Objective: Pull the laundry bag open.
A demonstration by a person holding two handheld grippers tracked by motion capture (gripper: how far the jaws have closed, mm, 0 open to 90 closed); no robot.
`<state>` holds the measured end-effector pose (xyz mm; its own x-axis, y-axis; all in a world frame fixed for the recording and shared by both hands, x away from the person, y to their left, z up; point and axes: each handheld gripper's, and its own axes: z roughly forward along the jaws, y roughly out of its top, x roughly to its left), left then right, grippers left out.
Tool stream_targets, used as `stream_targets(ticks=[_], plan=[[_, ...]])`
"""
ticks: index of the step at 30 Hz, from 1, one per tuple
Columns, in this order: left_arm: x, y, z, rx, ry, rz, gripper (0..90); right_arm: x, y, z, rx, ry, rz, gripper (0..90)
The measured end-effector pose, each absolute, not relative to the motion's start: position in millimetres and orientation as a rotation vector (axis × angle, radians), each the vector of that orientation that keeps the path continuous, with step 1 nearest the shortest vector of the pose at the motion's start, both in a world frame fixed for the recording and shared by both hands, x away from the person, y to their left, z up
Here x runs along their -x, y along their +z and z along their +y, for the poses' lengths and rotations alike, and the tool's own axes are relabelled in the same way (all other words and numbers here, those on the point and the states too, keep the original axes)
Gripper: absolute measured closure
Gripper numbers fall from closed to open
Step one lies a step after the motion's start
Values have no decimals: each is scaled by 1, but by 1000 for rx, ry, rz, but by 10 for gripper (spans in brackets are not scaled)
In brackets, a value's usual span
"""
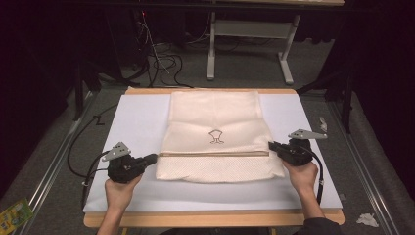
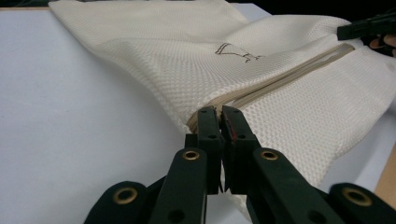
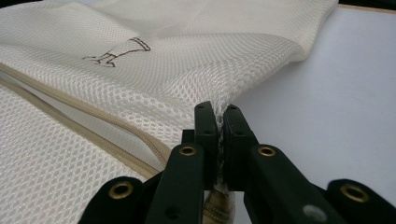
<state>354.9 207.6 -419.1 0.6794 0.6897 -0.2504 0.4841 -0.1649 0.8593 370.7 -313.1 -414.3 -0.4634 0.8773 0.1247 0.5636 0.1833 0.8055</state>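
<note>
A cream mesh laundry bag [image 1: 215, 122] with a small dark printed emblem [image 1: 216, 136] and a beige zipper [image 1: 215, 153] across it lies flat on the white table sheet [image 1: 137, 122]. My left gripper [image 1: 155, 157] is shut on the bag's left edge at the zipper end, its jaws pinching the mesh [image 2: 261, 116] in the left gripper view, gripper [image 2: 219, 114]. My right gripper [image 1: 270, 145] is shut on the bag's right edge by the zipper; the mesh [image 3: 140, 79] bunches between its jaws, gripper [image 3: 218, 112]. A hand holds each gripper from the near side.
The sheet lies on a wooden table board [image 1: 210, 219]. Cables [image 1: 164, 61] and a grey frame stand [image 1: 249, 34] are on the floor beyond the far edge. A green packet [image 1: 12, 215] lies on the floor at near left.
</note>
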Motion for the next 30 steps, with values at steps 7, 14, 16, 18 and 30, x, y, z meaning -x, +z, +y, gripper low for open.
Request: stream_targets(ticks=[7,14,16,18,30], plan=[[-354,-420,212,-1821,235,941,874,-372,-415,-313,-1358,1175,2099,882],[-354,-424,206,-1837,249,951,873,-375,-418,-312,-1358,1136,2116,882],[-355,-425,204,-1848,247,956,873,-376,-420,-312,-1375,1120,2121,881],[-356,-426,205,-1859,259,966,872,-373,-421,-313,-1373,1137,2128,880],[-356,-428,206,-1862,274,990,869,-363,-434,-308,-1378,1155,2159,872]])
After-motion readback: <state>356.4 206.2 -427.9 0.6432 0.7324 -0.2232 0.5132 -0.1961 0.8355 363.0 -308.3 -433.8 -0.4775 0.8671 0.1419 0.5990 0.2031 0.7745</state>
